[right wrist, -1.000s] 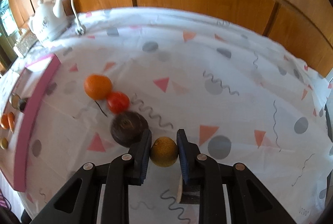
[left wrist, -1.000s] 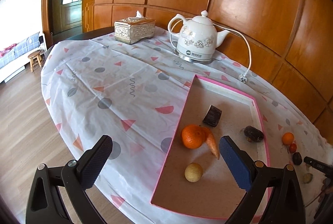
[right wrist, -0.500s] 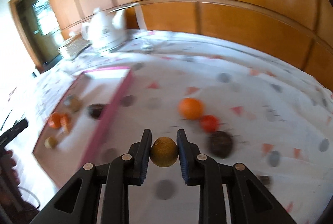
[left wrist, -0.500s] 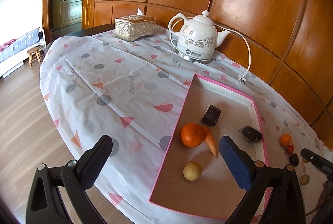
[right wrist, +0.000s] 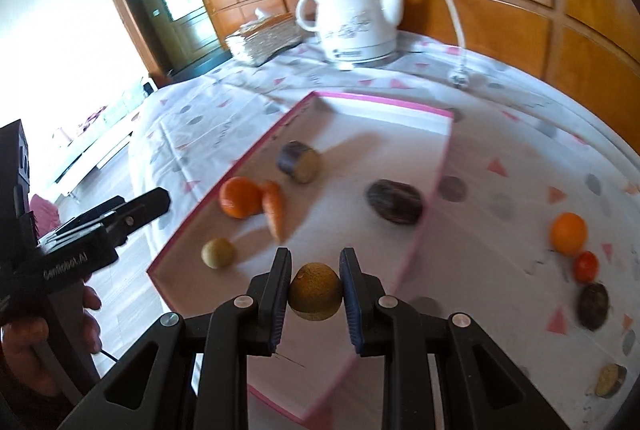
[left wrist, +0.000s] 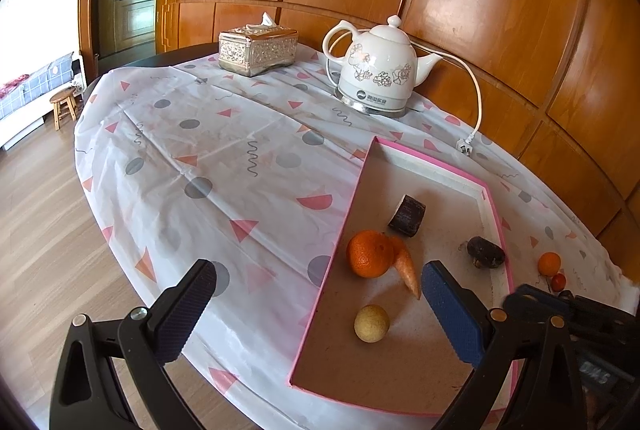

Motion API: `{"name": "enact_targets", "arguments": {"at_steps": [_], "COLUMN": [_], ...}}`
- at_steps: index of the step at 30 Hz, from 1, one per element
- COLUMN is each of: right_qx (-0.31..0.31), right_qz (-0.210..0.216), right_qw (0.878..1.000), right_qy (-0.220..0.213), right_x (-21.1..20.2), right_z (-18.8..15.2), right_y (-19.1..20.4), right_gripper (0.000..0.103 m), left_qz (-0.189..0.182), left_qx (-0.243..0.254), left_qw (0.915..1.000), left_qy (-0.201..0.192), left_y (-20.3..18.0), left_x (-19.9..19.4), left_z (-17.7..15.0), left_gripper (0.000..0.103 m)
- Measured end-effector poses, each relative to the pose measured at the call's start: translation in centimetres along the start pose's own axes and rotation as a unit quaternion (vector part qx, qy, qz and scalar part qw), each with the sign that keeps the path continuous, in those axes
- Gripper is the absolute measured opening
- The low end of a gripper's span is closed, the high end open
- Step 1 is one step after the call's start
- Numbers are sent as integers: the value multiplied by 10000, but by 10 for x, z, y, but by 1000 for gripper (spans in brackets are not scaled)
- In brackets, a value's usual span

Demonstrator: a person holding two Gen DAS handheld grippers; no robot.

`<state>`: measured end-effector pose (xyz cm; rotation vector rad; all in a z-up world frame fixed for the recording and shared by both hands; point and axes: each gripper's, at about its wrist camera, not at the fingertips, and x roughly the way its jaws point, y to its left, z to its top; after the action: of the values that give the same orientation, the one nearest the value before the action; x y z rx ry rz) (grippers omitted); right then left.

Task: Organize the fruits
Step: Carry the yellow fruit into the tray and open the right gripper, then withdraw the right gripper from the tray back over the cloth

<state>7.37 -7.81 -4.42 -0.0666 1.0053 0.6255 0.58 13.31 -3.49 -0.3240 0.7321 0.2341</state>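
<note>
My right gripper point(right wrist: 315, 290) is shut on a small brown-yellow round fruit point(right wrist: 315, 291) and holds it above the near part of the pink-rimmed tray point(right wrist: 434, 186). The tray point(left wrist: 348, 206) holds an orange point(left wrist: 369, 253), a carrot piece point(left wrist: 408, 270), a small yellow fruit point(left wrist: 371, 323) and two dark pieces point(left wrist: 407, 215). My left gripper point(left wrist: 316, 310) is open and empty at the tray's near left corner. An orange point(right wrist: 568, 233), a small red fruit point(right wrist: 586, 265) and a dark fruit point(right wrist: 593, 305) lie on the cloth right of the tray.
A white electric kettle point(left wrist: 376, 74) with its cord and plug point(left wrist: 464, 146) stands behind the tray. A silver tissue box point(left wrist: 258, 48) sits at the back. The table's edge point(left wrist: 100, 206) drops to a wooden floor on the left. A cut dark piece point(right wrist: 610, 380) lies at far right.
My right gripper has lifted the brown-yellow fruit off the cloth and carried it left, from beside the loose fruits to over the tray. The left gripper has stayed open, barely moving.
</note>
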Motion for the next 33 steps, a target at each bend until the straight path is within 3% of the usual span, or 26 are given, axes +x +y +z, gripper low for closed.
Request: {"name": "enact_targets", "arguments": {"at_steps": [14,33], "right_qx": [172,875], "right_qz": [-203,-951], "right_qw": [9996,9904], "right_qy": [-38,-495], "right_x": [12,-36], "right_z": [4,-30], "right_y": [6,-39], "right_gripper": [34,39], "left_qz": [-5,-26], "left_qx": [-224,-51], "left_qw": [9997,10000], "left_qy": [2,35], "left_y": [12,3], "left_x": [-2,-4], "left_z": [1,0], "left_gripper": [103,103]}}
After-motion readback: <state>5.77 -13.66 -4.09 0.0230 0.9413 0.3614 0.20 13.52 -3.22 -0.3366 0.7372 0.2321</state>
